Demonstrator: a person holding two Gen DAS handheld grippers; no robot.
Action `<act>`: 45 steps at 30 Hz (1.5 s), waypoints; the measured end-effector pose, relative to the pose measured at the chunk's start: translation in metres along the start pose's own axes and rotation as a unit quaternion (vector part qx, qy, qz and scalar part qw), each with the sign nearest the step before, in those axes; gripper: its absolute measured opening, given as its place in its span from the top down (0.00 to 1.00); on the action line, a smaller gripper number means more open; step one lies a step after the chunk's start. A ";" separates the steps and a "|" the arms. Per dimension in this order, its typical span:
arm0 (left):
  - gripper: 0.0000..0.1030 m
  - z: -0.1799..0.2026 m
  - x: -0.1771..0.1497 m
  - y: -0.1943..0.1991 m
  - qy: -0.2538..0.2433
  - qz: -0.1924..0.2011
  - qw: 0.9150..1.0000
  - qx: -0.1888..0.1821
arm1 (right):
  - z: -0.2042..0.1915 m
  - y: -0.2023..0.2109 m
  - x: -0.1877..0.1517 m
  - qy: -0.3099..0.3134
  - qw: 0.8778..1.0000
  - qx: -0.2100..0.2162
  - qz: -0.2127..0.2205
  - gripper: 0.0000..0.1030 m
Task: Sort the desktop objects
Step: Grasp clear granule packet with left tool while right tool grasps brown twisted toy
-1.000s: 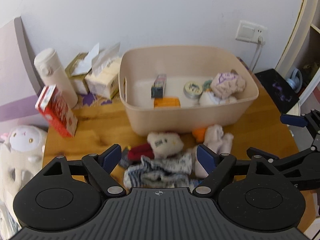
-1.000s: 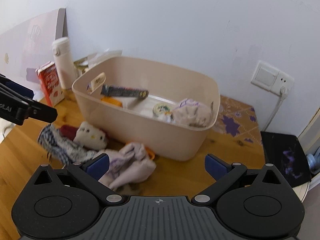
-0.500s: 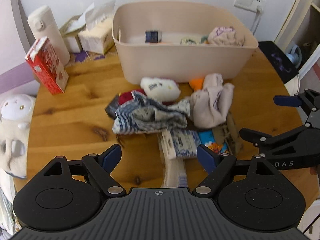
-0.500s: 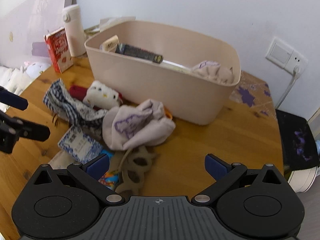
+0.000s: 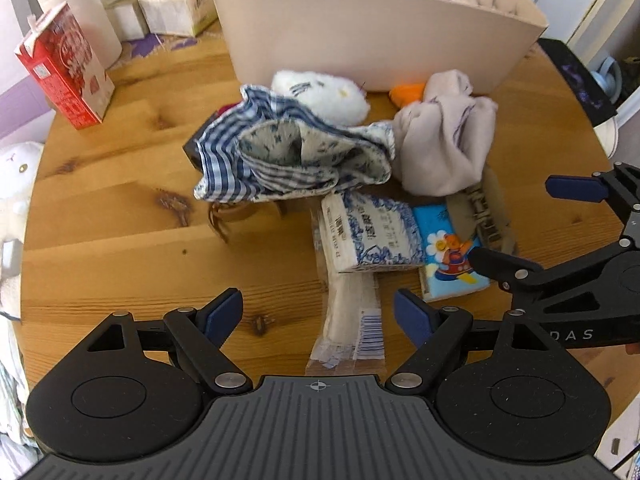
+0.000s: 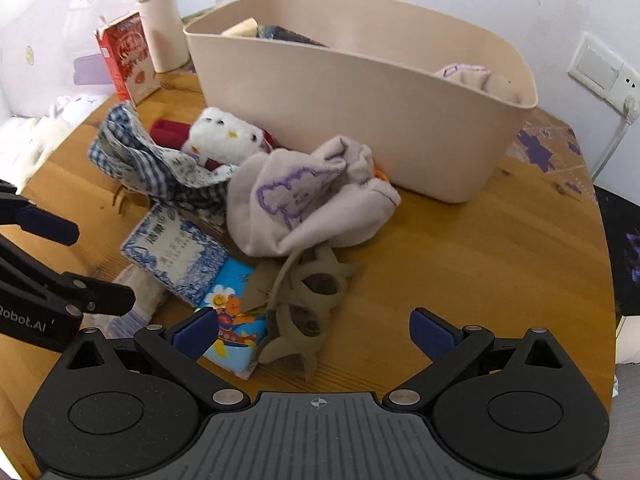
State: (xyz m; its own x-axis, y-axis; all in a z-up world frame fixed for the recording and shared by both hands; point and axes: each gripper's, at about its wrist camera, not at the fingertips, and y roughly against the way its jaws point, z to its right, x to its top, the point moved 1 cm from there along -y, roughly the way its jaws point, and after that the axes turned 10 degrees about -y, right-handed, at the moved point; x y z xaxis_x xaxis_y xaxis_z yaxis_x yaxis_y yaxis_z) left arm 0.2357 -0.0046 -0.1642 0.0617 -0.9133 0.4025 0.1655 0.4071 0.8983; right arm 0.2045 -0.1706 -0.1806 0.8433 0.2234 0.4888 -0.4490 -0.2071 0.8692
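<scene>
Left wrist view: the left gripper (image 5: 318,312) hangs spread over a clear-wrapped packet (image 5: 352,320) whose far end hides under a blue-and-white tissue pack (image 5: 370,236) (its print is too blurred to read). Beside it, the right gripper (image 5: 516,228), marked "DAS", also gapes empty. The beige bin (image 6: 360,92) cuts off its contents; a gingham cloth (image 5: 280,152) covers something dark.

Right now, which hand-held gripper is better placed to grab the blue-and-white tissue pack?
Left, probably. The left hand-held gripper is open with the tissue pack straight ahead between its fingers. The right hand-held gripper faces the brown cutout piece instead; the pack lies off to its left.
</scene>
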 end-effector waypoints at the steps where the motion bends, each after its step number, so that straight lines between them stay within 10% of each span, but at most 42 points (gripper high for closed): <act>1: 0.19 -0.001 0.000 -0.003 -0.001 -0.004 1.000 0.000 | 0.001 -0.002 0.000 -0.003 1.000 0.001 -0.001 0.00; 17: 0.20 -0.004 0.008 -0.033 -0.010 -0.036 0.999 -0.013 | 0.023 -0.027 0.004 -0.054 0.998 0.044 -0.012 0.07; 26: 0.40 -0.007 0.013 -0.036 -0.029 -0.020 0.999 -0.004 | 0.027 -0.025 0.007 -0.074 0.992 0.099 -0.014 0.38; 31: 0.68 -0.006 0.013 -0.032 -0.039 -0.012 0.999 -0.002 | 0.023 -0.025 0.007 -0.085 0.991 0.104 -0.015 0.44; 45: 0.74 -0.002 -0.012 -0.021 -0.048 -0.016 0.998 -0.030 | 0.026 -0.006 -0.008 -0.098 0.992 0.073 0.005 0.52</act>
State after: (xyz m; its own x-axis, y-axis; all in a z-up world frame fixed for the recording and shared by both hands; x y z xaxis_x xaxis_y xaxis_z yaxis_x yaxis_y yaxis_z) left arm 0.2335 -0.0023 -0.1882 -0.0397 -0.9197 0.3907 0.2240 0.3728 0.9004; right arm 0.2081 -0.1963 -0.1916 0.8869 0.0331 0.4609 -0.4221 -0.3474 0.8373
